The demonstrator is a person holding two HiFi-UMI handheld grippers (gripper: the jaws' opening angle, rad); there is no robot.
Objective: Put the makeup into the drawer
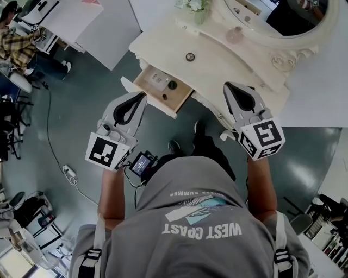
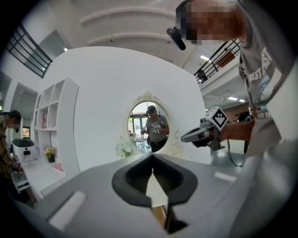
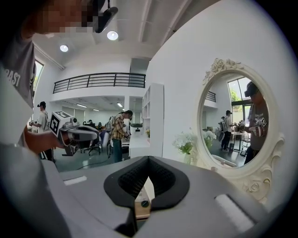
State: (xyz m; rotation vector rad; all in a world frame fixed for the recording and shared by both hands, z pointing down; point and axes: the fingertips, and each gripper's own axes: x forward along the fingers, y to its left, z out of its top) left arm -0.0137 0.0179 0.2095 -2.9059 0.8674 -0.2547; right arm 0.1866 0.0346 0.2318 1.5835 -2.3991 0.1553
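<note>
The cream dressing table (image 1: pixel 217 65) has its wooden drawer (image 1: pixel 145 87) pulled open. A round dark makeup item (image 1: pixel 172 84) and a pale one (image 1: pixel 157 79) lie in the drawer. Another round dark compact (image 1: pixel 190 56) sits on the tabletop. My left gripper (image 1: pixel 143 96) hovers just in front of the drawer's near left side, jaws shut and empty. My right gripper (image 1: pixel 229 86) is to the right of the drawer at the table's front edge, also shut and empty. In the right gripper view the drawer's dark item (image 3: pixel 141 203) shows under the shut jaws (image 3: pixel 148 159).
An oval mirror (image 1: pixel 283 21), a flower vase (image 1: pixel 194 6) and a pinkish bottle (image 1: pixel 234 35) stand at the back of the table. White tables (image 1: pixel 70 16) and a seated person (image 1: pixel 13 46) are at far left. A cable (image 1: pixel 50 136) and power strip (image 1: pixel 69 172) lie on the floor.
</note>
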